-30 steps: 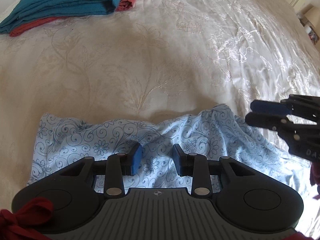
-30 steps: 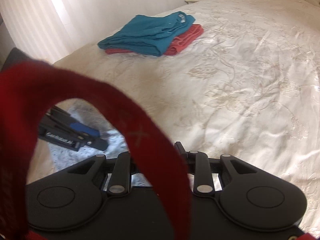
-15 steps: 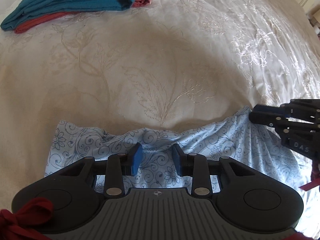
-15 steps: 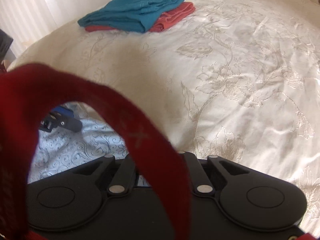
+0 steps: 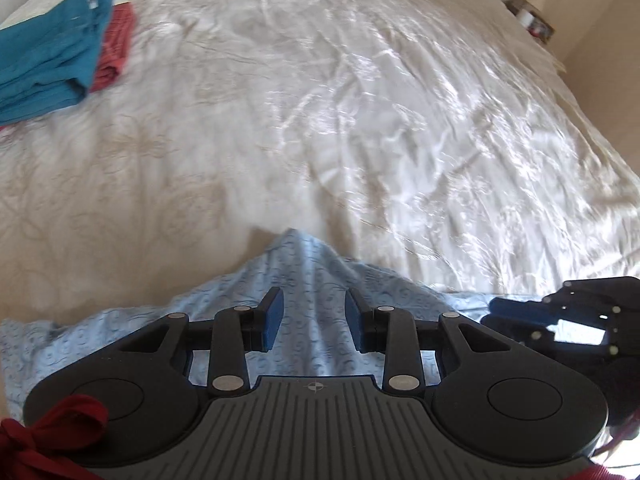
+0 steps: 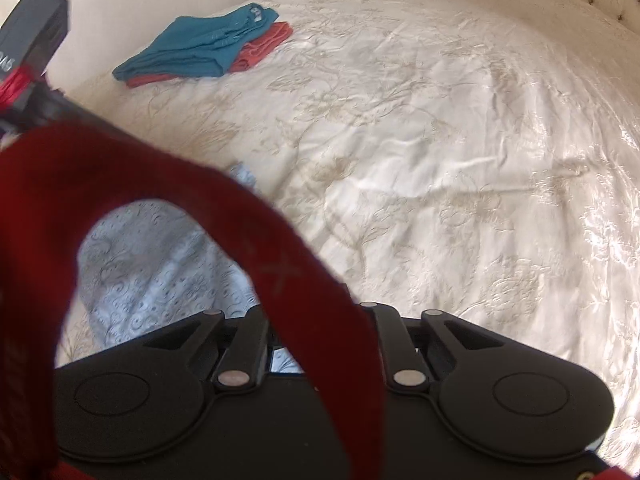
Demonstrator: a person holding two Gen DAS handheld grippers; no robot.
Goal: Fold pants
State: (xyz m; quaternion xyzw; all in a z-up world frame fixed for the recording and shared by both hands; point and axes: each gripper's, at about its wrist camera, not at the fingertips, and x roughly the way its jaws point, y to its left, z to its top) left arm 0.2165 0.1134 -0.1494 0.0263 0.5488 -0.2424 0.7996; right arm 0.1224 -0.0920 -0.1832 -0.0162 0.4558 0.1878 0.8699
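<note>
Left gripper [image 5: 314, 322] hangs over the light blue patterned pants [image 5: 312, 280] with its blue pads [image 5: 272, 320] parted and cloth running beneath the gap; nothing shows them pressing on it, so it reads as released. Seen from the left wrist, the pants lie low on the cream embroidered bedspread [image 5: 360, 120], and their far edge, which a second ago ran as a fairly even band across the view, is now drawn up into a single peak pointing away from the gripper, with the rest trailing off left and right. The folded teal garment [image 5: 44, 64] atop the red one [image 5: 114, 48] has slid from the top edge to the far left, and the picture is smeared. The right gripper [image 5: 504, 310] sits at the right edge, lower than before, its fingertips at the cloth's right end. A white label on it is too blurred to read. From the right wrist, a red strap [image 6: 280, 272] loops across the lens and hides the fingertips; the jaws are closing, and I cannot tell whether cloth is caught. The pants [image 6: 160, 264] show through the loop, lengthwise away from the camera. The other gripper's black body [image 6: 36, 40] now fills the upper left corner, its lettering cut off.
</note>
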